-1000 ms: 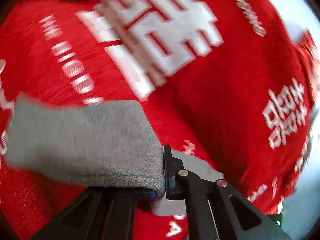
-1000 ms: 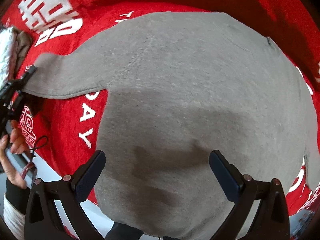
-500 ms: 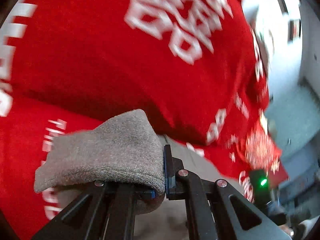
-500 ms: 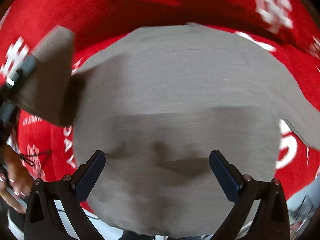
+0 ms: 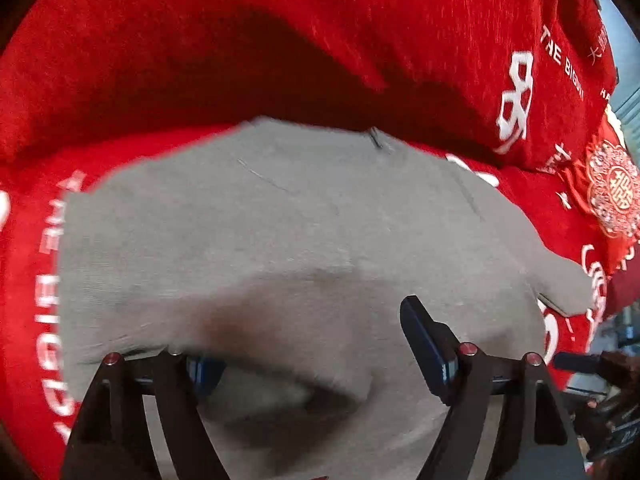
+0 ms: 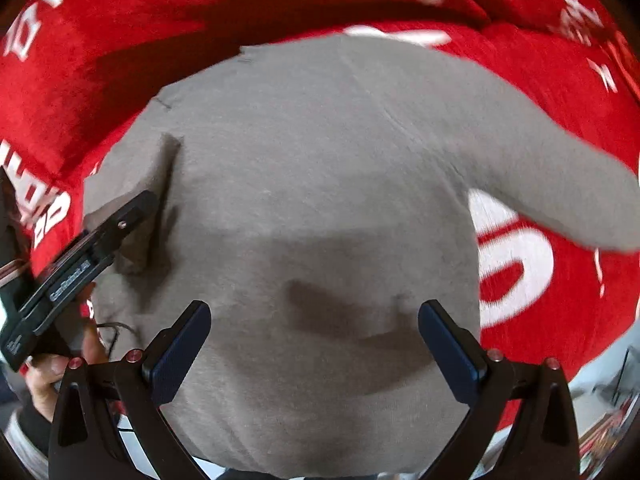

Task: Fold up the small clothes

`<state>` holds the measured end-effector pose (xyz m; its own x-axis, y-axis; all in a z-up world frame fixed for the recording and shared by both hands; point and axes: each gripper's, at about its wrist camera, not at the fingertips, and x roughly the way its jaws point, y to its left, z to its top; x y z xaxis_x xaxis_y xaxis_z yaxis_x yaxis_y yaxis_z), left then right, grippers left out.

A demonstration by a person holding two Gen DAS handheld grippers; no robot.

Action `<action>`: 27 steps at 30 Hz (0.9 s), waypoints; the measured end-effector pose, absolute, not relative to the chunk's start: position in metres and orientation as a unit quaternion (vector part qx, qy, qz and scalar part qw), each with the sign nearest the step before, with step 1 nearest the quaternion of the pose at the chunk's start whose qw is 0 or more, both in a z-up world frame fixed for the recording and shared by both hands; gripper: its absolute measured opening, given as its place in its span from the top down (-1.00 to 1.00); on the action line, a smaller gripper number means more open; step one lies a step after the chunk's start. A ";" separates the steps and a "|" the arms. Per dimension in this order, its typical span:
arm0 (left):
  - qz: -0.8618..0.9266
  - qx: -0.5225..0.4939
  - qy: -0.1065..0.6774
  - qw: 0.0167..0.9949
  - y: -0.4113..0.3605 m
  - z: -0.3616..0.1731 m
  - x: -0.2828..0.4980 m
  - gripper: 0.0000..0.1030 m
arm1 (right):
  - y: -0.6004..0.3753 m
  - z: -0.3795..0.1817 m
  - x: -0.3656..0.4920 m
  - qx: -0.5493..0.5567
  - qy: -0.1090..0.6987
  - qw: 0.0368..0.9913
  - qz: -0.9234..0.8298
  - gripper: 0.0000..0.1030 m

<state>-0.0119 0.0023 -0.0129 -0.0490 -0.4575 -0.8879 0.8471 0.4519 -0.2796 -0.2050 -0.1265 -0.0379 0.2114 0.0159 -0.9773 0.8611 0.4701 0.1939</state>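
Note:
A small grey knit sweater (image 6: 320, 184) lies flat on a red cloth; it also fills the left wrist view (image 5: 280, 240). Its left sleeve (image 6: 136, 184) is folded in over the body, and its right sleeve (image 6: 560, 184) stretches out to the right. My left gripper (image 5: 312, 344) is open right over the folded sleeve, whose cloth drapes over its left finger (image 5: 200, 368). It shows at the left of the right wrist view (image 6: 120, 220). My right gripper (image 6: 316, 344) is open and empty above the sweater's lower body.
The red cloth (image 5: 200, 60) with white lettering covers the whole surface and rises in a fold behind the sweater. A red round ornament (image 5: 616, 188) lies at the far right. A hand (image 6: 52, 364) holds the left gripper.
My left gripper carried the left sleeve inward over the sweater's body and then opened, letting it go. My right gripper stayed open over the sweater.

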 end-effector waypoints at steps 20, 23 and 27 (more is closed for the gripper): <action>-0.306 0.205 0.557 0.744 0.143 -0.028 0.070 -0.57 | -0.059 -0.068 0.007 -0.034 0.598 0.765 -0.236 0.89; -0.306 0.204 0.557 0.745 0.141 -0.029 0.065 -0.60 | -0.119 -0.039 -0.037 0.167 0.514 0.790 -0.288 0.89; -0.305 0.217 0.568 0.733 0.130 -0.033 0.063 -0.84 | -0.185 -0.060 -0.126 0.447 0.396 0.730 -0.330 0.82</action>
<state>0.0626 0.1300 -0.0325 0.1686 -0.2015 -0.9649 0.6937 0.7197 -0.0291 -0.1258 -0.1851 -0.0604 0.4672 -0.1279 -0.8748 0.8374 0.3813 0.3915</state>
